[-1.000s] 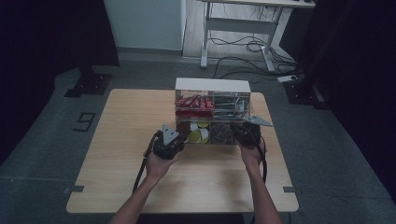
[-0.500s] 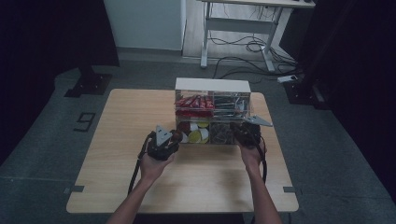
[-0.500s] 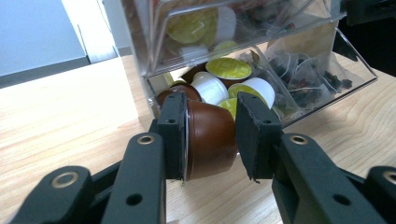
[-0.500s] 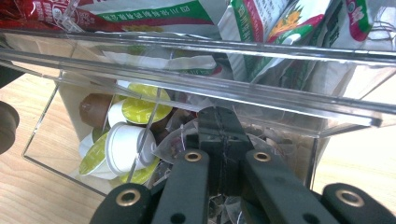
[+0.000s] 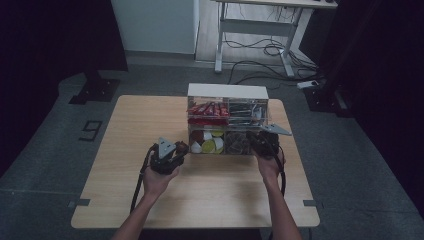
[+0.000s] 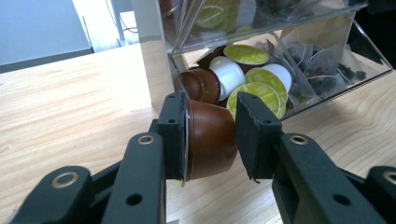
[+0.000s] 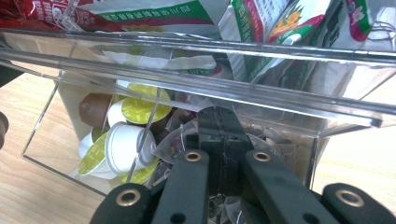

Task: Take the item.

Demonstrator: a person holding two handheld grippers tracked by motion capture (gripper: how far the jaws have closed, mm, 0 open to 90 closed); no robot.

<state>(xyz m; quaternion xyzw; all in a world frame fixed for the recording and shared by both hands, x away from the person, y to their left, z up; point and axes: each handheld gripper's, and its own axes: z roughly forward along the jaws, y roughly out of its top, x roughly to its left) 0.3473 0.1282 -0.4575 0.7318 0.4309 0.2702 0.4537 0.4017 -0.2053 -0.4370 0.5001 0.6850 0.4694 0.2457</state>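
Observation:
A brown coffee capsule (image 6: 210, 140) sits sideways between the jaws of my left gripper (image 6: 211, 116), which is shut on it. In the high view the left gripper (image 5: 175, 151) hovers over the table just left of the clear organizer box (image 5: 227, 92), with the capsule (image 5: 181, 147) at its tip. The box's lower left compartment holds several brown, white and yellow-lidded capsules (image 6: 233, 77). My right gripper (image 7: 217, 123) is shut, its tips against the clear lower right compartment with tea bags (image 7: 261, 140). I cannot tell whether it pinches the clear wall.
The organizer's upper tier holds red sachets (image 5: 207, 109) and green-printed packets (image 7: 280, 28). The wooden table (image 5: 125, 150) has bare room to the left and in front. A desk frame with cables (image 5: 260, 50) stands on the floor behind.
My left gripper has drawn back to the left, away from the organizer, with the brown capsule in it. The right gripper has stayed at the box.

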